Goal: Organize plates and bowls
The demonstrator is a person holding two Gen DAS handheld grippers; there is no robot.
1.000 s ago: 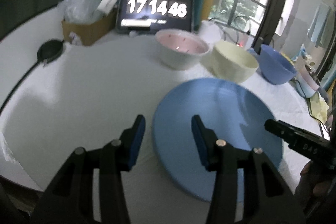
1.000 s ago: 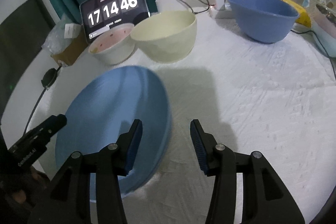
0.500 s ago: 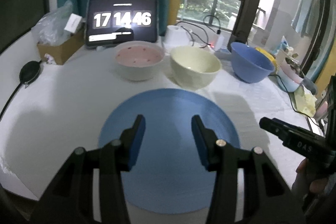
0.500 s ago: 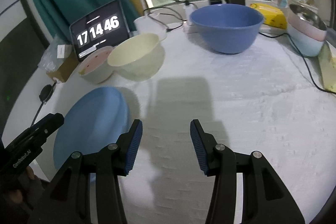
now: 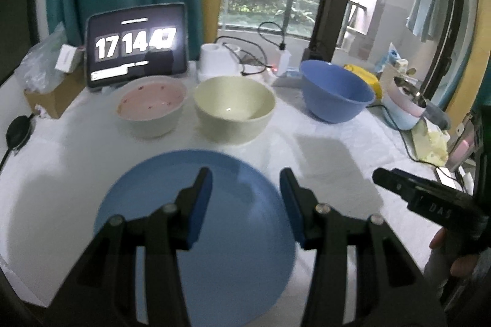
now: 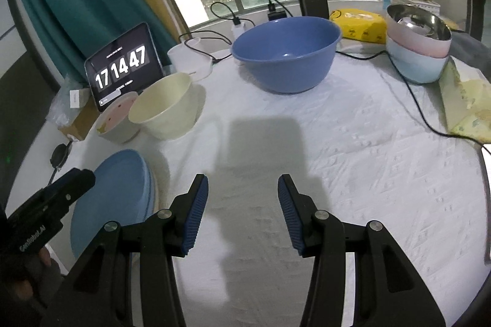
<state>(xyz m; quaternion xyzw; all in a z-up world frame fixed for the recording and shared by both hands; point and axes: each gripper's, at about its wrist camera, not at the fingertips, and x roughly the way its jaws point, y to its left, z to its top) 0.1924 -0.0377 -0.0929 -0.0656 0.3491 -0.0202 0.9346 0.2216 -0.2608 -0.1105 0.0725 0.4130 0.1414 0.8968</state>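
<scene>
A blue plate (image 5: pixel 233 247) lies on the white table near its front edge, also in the right wrist view (image 6: pixel 116 192). Behind it stand a pink-lined bowl (image 5: pixel 150 106), a cream bowl (image 5: pixel 234 109) and a larger blue bowl (image 5: pixel 336 89). The right wrist view shows the pink-lined bowl (image 6: pixel 118 118), the cream bowl (image 6: pixel 167 109) and the blue bowl (image 6: pixel 287 51). My left gripper (image 5: pixel 245 198) is open and empty above the plate's right part. My right gripper (image 6: pixel 242 204) is open and empty over bare table right of the plate.
A tablet clock (image 5: pixel 136 46) and a cardboard box (image 5: pixel 52 94) stand at the back left. Cables and a charger (image 5: pixel 284 60) lie behind the bowls. Stacked pastel bowls holding a steel bowl (image 6: pixel 419 46) and a yellow cloth (image 6: pixel 469 103) sit at the right.
Both grippers pulled back and up from the blue plate, staying open. The left view swung right over the plate; the right gripper moved right, off the plate, over bare table.
</scene>
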